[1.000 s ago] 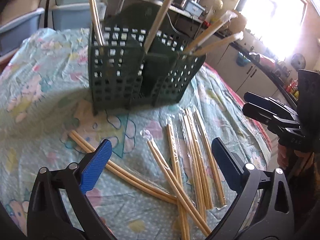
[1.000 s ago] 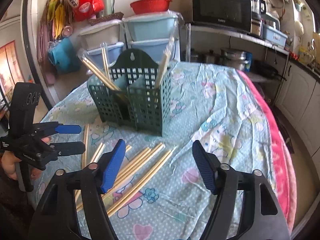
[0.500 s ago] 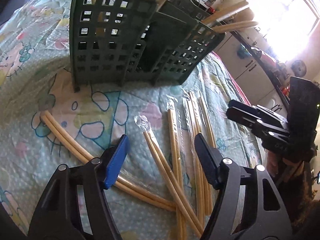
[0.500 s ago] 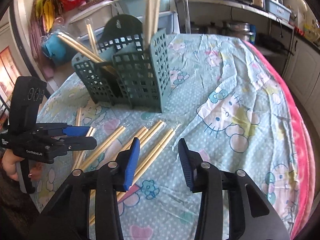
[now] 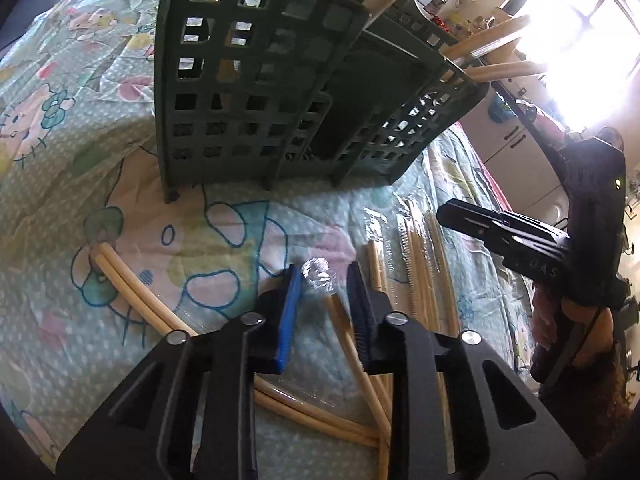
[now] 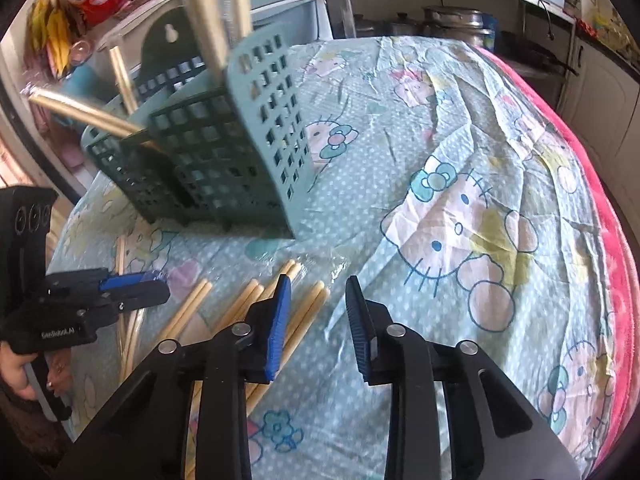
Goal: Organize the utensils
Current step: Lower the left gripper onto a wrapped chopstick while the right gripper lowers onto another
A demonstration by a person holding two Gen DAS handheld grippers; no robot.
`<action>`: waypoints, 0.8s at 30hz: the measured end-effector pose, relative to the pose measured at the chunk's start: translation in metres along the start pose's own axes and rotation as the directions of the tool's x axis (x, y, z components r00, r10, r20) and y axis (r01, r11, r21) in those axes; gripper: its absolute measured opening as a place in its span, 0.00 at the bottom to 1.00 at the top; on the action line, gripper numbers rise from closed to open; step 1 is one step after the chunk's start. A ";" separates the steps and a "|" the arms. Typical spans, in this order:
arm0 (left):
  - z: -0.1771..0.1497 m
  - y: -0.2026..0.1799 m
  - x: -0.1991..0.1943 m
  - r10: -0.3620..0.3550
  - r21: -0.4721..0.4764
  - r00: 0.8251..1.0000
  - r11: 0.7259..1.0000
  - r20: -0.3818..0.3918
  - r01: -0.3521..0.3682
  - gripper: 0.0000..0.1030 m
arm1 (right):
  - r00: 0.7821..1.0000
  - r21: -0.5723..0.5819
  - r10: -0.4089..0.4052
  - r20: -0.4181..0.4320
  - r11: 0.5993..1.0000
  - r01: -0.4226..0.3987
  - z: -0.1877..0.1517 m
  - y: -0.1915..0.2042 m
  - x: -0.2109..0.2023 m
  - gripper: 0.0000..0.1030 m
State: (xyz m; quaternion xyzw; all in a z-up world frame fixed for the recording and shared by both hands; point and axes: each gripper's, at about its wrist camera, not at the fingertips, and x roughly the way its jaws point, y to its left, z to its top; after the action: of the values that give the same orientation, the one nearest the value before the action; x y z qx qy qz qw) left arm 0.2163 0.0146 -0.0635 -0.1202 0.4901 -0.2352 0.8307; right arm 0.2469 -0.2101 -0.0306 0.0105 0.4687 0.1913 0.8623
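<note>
left tool (image 5: 320,292) low over the bench (image 5: 60,200), pads a narrow gap apart on either side of the crinkled plastic tip of a wrapped chopstick pair (image 5: 344,332); cannot tell whether the pads actually touch the wrapper. that pair lies on the cartoon-print cloth (image 6: 460,184), crossing over other pairs near the tool's body.

more wrapped chopsticks (image 5: 424,280) lie side by side just to the right, between the left tool and the right tool (image 5: 480,228). another pair (image 5: 132,292) lies apart to the left, running under the left tool.

green slotted utensil basket (image 5: 248,92) stands upright just beyond the loose chopsticks, several chopsticks (image 5: 500,68) leaning out of its compartments.

right wrist view: right tool (image 6: 316,308) open, nothing between its pads, hovering over the cloth at the right edge of the loose chopsticks (image 6: 304,316); left pad over the sticks, right pad over bare cloth. basket (image 6: 224,152) behind, near. left tool (image 6: 136,288) seen at far left, nearly closed, low over the sticks.
</note>
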 end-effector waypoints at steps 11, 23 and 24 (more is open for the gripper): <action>0.005 0.008 0.001 -0.003 -0.001 1.000 1.000 0.006 0.003 0.06 | 0.998 0.095 0.016 -0.055 0.995 -0.011 0.016 -0.013 0.024 0.19; 0.010 0.009 0.001 -0.003 0.014 1.000 1.000 0.021 0.003 0.04 | 0.999 0.134 0.007 -0.031 0.991 -0.003 0.026 -0.023 0.031 0.04; 0.010 0.009 0.001 -0.006 0.015 1.000 1.000 0.021 0.005 0.04 | 1.000 0.132 0.005 -0.022 0.991 -0.002 0.025 -0.023 0.027 0.04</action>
State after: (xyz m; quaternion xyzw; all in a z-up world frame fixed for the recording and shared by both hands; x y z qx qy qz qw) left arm 0.2281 0.0219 -0.0630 -0.1180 0.4791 -0.2398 0.8361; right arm 0.2879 -0.2178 -0.0432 0.0659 0.4900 0.1616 0.8541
